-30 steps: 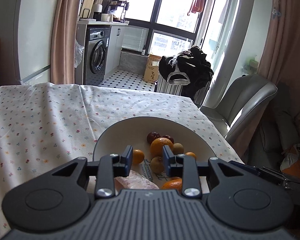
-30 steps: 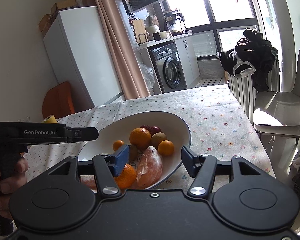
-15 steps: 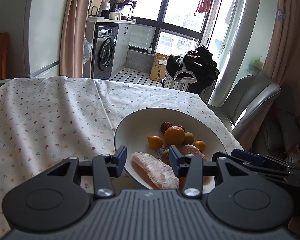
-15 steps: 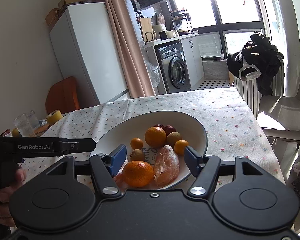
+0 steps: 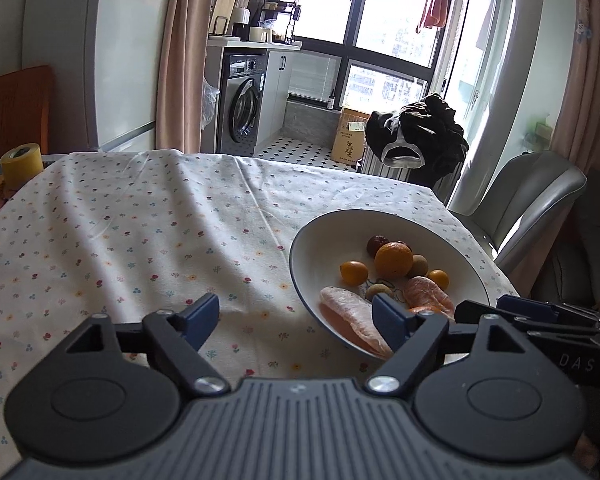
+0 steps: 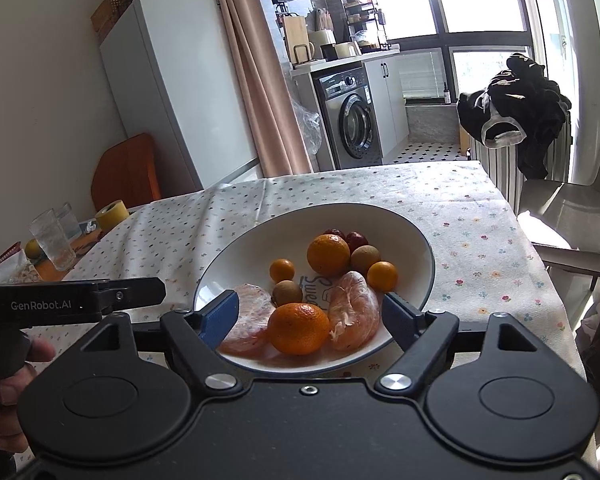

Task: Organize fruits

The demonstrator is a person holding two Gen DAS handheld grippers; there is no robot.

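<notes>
Jaws of both grippers gape wide, empty; bowl (image 6: 416, 236) holds oranges (image 6: 328, 254), peeled segments (image 6: 354, 310), kiwis (image 6: 287, 293).

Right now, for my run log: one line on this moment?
left claw: open, empty | right claw: open, empty | bowl: holds fruit

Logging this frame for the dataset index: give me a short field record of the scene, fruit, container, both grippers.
surface: table with floral tablecloth
container: white bowl, dark rim, near the table's right side
whole citrus: two oranges, two small ones
peeled citrus: two pieces at the near rim
other fruit: two brownish round fruits, dark red fruits at the back
left gripper: open, empty, over the cloth left of the bowl
right gripper: open, empty, over the bowl's near rim
</notes>
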